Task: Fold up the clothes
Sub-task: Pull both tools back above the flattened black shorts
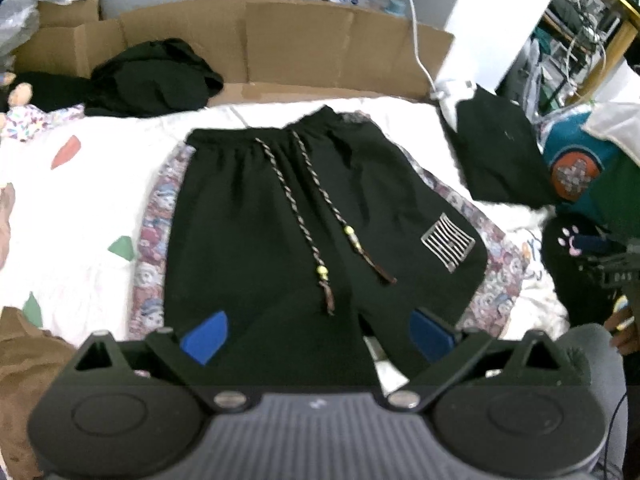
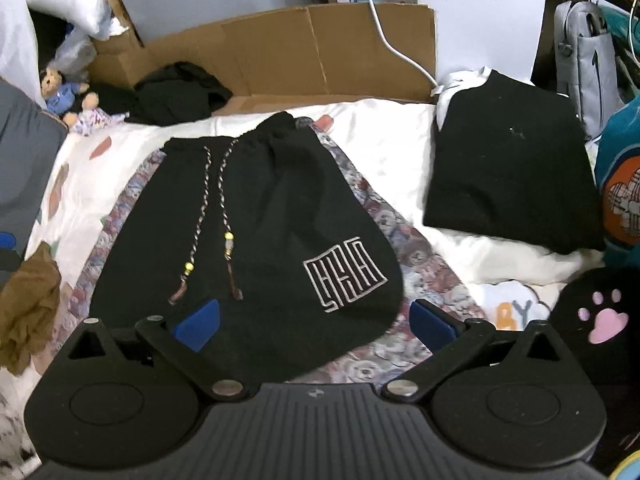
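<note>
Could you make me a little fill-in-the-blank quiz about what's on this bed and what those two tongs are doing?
1. The black shorts lie spread flat on a ____ printed with teddy bears.
2. A white ____ is stitched near the hem of one leg.
3. Both the left tongs and the right tongs are ____, holding nothing.
4. A folded ____ garment lies beside the shorts.

Missing words: cloth; logo; open; black

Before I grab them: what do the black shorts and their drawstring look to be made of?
Black shorts: soft matte knit, likely cotton or fleece; they lie limp, with a gathered waistband and no sheen. Drawstring: braided multicolour cord, twisted strands visible, with small yellowish beads and brownish tips, possibly leather. Logo: pale lines, stitched or printed, unclear.
</note>
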Tool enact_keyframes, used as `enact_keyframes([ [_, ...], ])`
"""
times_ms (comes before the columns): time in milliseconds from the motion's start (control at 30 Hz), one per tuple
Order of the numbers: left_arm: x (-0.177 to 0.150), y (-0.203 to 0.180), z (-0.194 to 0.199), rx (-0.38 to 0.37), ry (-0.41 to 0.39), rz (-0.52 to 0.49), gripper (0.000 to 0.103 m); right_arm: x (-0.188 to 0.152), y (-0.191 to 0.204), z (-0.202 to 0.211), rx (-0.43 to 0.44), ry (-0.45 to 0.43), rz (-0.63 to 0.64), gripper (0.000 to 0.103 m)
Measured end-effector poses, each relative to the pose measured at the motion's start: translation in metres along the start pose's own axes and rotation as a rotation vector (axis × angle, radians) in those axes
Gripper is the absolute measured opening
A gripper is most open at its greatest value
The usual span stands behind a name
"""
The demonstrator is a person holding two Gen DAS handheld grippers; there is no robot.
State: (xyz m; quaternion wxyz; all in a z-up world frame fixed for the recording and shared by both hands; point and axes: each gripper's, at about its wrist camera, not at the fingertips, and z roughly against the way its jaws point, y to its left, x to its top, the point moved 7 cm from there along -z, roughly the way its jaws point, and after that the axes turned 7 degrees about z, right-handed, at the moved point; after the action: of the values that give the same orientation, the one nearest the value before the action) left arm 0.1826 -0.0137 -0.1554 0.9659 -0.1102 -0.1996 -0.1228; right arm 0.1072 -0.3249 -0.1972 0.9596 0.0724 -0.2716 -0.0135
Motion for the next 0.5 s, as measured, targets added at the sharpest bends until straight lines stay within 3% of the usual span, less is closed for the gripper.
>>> enact_keyframes([
  [133,0.004,0.021,0.005,0.009,-0.027,0.031,0.099,-0.002,0.002,-0.006,-0.032,0.022,-0.029,0.103],
  [267,0.008,0.039,0.009,0.018,-0.050,0.059,0.099,-0.004,-0.006,-0.004,-0.133,0.018,-0.043,0.103],
  [500,0.020,0.061,0.008,0.050,-0.077,0.104,0.099,-0.005,-0.007,0.003,-0.076,-0.060,-0.034,0.103],
])
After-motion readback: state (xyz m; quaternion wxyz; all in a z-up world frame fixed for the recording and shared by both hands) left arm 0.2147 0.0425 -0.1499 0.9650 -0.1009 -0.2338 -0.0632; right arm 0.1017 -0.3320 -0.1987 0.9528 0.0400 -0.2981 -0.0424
